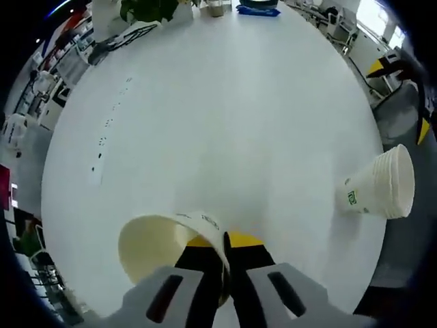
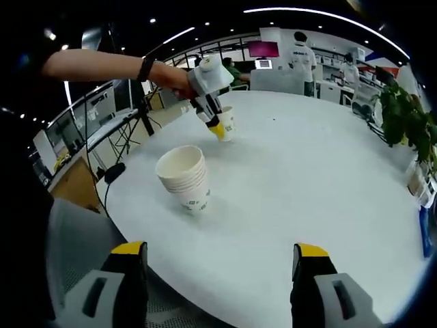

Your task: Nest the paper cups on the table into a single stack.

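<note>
Left gripper (image 1: 225,263) clamped on cup (image 1: 171,246) rim at 6 o'clock; stack (image 1: 382,183) at 3. Right gripper (image 2: 218,270) jaws apart, stack at 11.

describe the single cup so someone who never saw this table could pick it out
On the big round white table, look past the stack of nested paper cups near the edge. The single paper cup stands alone further in, with the left tool closed on its rim. Unlike the stack, it is one cup and it is being gripped.
</note>
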A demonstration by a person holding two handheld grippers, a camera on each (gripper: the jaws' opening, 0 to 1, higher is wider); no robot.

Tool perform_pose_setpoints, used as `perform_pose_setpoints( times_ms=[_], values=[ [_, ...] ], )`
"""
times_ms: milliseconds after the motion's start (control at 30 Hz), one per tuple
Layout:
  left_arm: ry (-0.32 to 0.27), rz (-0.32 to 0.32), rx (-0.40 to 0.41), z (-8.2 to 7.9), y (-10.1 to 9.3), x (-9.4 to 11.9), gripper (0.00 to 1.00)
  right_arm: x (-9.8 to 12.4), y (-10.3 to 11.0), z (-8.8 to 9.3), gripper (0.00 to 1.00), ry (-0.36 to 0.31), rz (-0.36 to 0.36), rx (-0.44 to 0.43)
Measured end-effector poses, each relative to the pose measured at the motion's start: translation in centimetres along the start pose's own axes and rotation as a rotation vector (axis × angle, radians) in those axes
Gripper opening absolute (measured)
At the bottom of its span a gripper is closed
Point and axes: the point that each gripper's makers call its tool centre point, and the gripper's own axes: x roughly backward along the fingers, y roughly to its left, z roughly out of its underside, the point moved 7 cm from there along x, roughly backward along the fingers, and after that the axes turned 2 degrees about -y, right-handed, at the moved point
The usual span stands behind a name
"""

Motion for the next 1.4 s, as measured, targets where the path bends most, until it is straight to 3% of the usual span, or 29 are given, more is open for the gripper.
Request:
perform_pose_setpoints(
  times_ms=[167, 300, 433, 500, 700, 967, 1100, 1400],
  values=[
    [-0.010, 0.017, -0.004, -0.3, -1.4, 3.1, 0.00, -0.2, 0.1, 0.0, 0.89, -0.004, -0.006, -0.001],
    [-0.016, 0.002, -0.048, -0.4, -2.3, 4.3, 0.00, -0.4, 0.4, -0.1, 0.89, -0.004, -0.017, 0.007],
    [-0.039, -0.002, -0.093, -1.5, -3.2, 6.0, 0.00, -0.5, 0.3, -0.2, 0.89, -0.005, -0.020, 0.010],
    [-0.038, -0.004, -0.119, -1.8, -4.7, 7.3, 0.00, -0.6, 0.4, -0.4, 0.89, -0.010, -0.022, 0.007],
    [-0.042, 0.001, -0.192, -2.7, -6.1, 8.8, 0.00, -0.9, 0.5, -0.6, 0.89, -0.005, -0.034, 0.022],
    [-0.046, 0.023, -0.273, -3.7, -8.3, 10.0, 0.00, -1.4, 0.9, -0.9, 0.89, -0.004, -0.053, 0.038],
    [-0.049, 0.034, -0.316, -4.8, -10.5, 10.9, 0.00, -1.4, 1.0, -0.8, 0.89, -0.002, -0.057, 0.042],
    [-0.081, 0.085, -0.374, -6.3, -13.3, 10.7, 0.00, -1.2, 1.0, -0.5, 0.89, 0.001, -0.057, 0.039]
  ],
)
